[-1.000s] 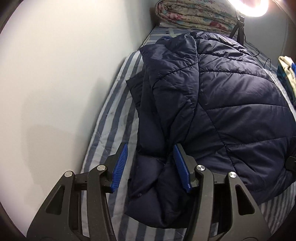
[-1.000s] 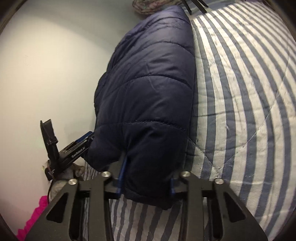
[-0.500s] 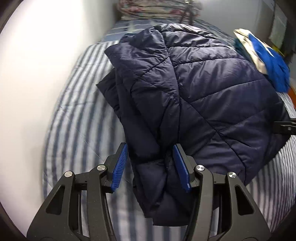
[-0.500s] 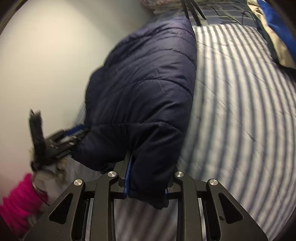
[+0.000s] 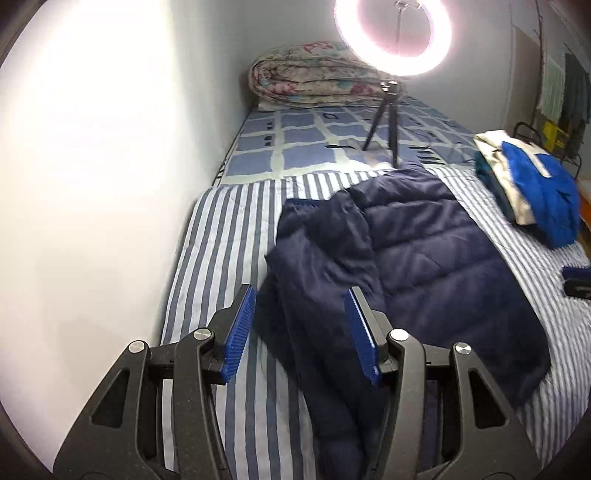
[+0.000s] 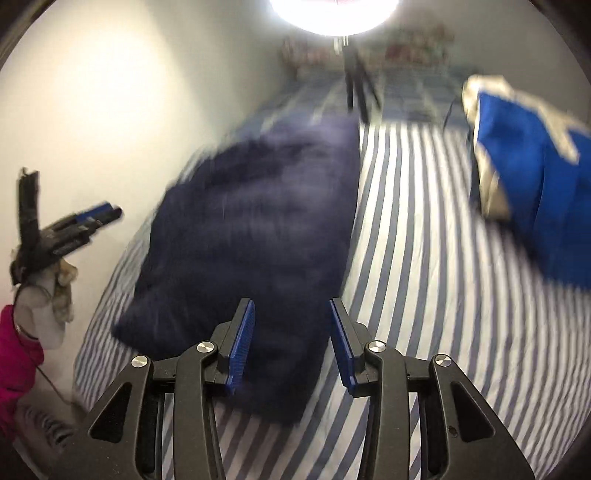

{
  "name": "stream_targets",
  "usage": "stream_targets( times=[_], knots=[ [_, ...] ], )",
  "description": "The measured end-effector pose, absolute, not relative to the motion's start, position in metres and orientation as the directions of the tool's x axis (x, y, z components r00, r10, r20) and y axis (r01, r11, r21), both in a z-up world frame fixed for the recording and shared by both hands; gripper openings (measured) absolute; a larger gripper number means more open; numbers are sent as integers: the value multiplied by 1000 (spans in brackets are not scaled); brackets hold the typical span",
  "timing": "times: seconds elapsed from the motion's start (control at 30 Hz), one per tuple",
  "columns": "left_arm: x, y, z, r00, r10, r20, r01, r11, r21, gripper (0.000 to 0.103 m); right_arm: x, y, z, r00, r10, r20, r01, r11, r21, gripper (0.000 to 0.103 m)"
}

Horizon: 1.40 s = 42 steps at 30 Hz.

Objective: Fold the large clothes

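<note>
The navy quilted jacket (image 5: 424, 266) lies folded lengthwise on the striped bedsheet (image 5: 221, 258), a long dark bundle running away from the grippers toward the ring light (image 5: 393, 33) at the far end of the bed. On the wall side of the jacket a sleeve or side panel is doubled over the body, and its edge looks loose and rumpled. On the side of the jacket away from the wall, well apart, sits a stack of folded blue and cream clothes (image 5: 532, 184).

The left gripper (image 5: 299, 328) hangs over the near end of the jacket with its jaws moderately wide; the cloth shows below and between the blue pads, but neither pad presses on it. The right gripper (image 6: 291, 343) is over the near corner on the other side; its jaws are opening, and in that blurred view the jacket lies under them with no fabric pinched.

The lengthwise fold seems laid, so the step in hand is probably to let go cleanly and set up the next fold, near end toward far end. To do that well, both grippers should clear the cloth fully before shifting, so that no pad drags the top layer. Then each should take a near corner through all layers, with the loose wall-side panel tucked in first. Lifting both corners evenly should keep the puffy filling from sliding apart.
</note>
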<state>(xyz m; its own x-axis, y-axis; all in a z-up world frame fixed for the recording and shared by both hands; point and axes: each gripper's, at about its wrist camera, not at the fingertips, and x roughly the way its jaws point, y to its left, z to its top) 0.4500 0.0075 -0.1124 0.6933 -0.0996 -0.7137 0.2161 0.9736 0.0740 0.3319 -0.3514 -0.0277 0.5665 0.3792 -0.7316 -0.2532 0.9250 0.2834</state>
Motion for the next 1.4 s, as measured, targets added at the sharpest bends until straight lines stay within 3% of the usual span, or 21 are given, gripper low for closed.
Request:
stream_targets(
  times=[0.17, 0.33, 0.4, 0.53, 0.7, 0.87, 1.07, 1.4],
  knots=[
    [489, 1, -153, 649, -44, -759, 168, 982, 88, 54, 368, -318, -38, 656, 369, -658, -313, 927, 208, 39],
    [502, 11, -201, 593, -17, -805, 138, 987, 82, 55, 396, -293, -84, 588, 325, -740, -312, 936, 163, 39],
    [504, 16, -214, 594, -20, -804, 124, 990, 67, 61, 395, -294, -96, 564, 334, -755, -315, 932, 177, 39],
    [506, 23, -208, 578, -44, -815, 122, 992, 34, 62, 401, -288, -100, 518, 313, -796, -332, 931, 150, 39],
    [494, 73, -172, 575, -194, -795, 71, 980, -187, 65, 385, -317, -68, 551, 348, -758, -363, 918, 158, 41],
    [488, 113, -166, 508, -390, -768, 47, 903, -428, 74, 372, -366, -58, 594, 450, -667, -354, 891, 285, 63],
    [496, 114, -194, 399, -493, -773, 9, 845, -534, 79, 382, -394, -79, 546, 468, -695, -288, 884, 369, 78],
    [507, 128, -235, 401, -645, -650, -107, 672, -733, 79, 422, -403, -124, 429, 610, -666, -193, 782, 592, 79]
  ],
)
